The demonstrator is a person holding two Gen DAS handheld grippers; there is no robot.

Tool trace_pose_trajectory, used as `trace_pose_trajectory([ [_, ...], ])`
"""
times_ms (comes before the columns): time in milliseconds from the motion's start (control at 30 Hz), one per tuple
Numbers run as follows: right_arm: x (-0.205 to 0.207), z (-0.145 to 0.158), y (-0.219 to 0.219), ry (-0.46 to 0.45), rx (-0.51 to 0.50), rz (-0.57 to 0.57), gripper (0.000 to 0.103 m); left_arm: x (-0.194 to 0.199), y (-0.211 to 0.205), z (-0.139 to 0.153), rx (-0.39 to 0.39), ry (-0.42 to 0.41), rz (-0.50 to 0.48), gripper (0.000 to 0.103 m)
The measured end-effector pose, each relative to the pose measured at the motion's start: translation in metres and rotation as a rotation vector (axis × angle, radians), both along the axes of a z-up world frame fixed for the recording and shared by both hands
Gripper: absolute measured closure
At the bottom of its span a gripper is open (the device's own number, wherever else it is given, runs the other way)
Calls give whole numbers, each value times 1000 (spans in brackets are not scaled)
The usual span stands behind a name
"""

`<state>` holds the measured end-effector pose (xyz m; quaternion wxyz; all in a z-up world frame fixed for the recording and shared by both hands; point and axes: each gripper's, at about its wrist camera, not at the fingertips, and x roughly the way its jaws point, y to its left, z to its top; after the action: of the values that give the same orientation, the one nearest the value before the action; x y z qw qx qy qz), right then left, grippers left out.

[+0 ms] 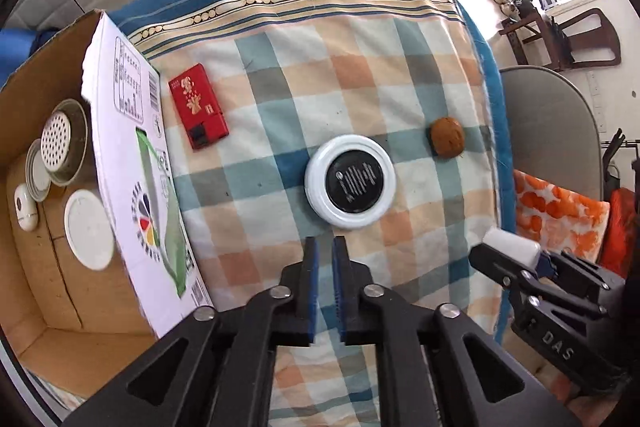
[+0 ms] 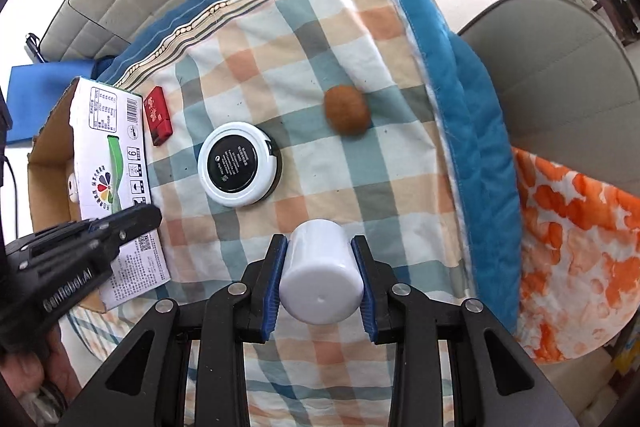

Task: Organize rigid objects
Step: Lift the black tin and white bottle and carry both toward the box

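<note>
My right gripper (image 2: 320,247) is shut on a white plastic jar (image 2: 320,271) and holds it above the checked cloth; it also shows in the left wrist view (image 1: 510,247). My left gripper (image 1: 325,247) is nearly shut and empty, just short of a round white case with a black centre (image 1: 350,181), which also shows in the right wrist view (image 2: 238,165). A red box (image 1: 198,107) lies beside the cardboard box (image 1: 132,163). A brown round object (image 1: 447,137) lies near the cloth's right edge.
The cardboard box at the left holds a metal strainer tin (image 1: 66,141), a white lid (image 1: 89,229) and a small white device (image 1: 26,207). A grey chair (image 2: 560,87) and an orange-patterned cloth (image 2: 580,247) lie to the right of the table.
</note>
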<state>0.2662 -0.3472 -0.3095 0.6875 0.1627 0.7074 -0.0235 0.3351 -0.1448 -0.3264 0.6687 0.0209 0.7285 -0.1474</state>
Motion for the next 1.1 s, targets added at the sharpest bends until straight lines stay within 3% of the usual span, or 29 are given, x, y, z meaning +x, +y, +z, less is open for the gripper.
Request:
trace_pose_trajectory([
  [67,-1,-10,2,13,-2,-6,68,7,-6,-9,-3,17,13,52],
  [100,-1,-13,1,18,-1,-12,68,12,-8,-13,-9,22,23,26],
  [133,-3,-18,-2,24,0,-17,68,16,-12,-20,-27,26,33,17],
  [300,-6,-34,-13,48,5,-52,68,29,-44,-65,54,88,-11,17],
  [400,-6,-42,-21,62,-5,-65,68,33,-59,-89,81,120,-33,11],
  [500,-5,-49,-29,74,-14,-78,68,33,-72,-100,157,78,-72,13],
  [567,-4,-54,-34,80,-21,-89,68,30,-78,-96,178,20,-95,19],
  [600,-3,-57,-36,83,-24,-92,68,29,-80,-94,183,4,-102,29],
  [867,1,-67,-41,86,-62,-80,68,12,-82,-61,170,-84,-130,30],
  [1100,-10,-37,-23,15,-98,-20,69,-10,-65,18,81,-233,-108,30],
])
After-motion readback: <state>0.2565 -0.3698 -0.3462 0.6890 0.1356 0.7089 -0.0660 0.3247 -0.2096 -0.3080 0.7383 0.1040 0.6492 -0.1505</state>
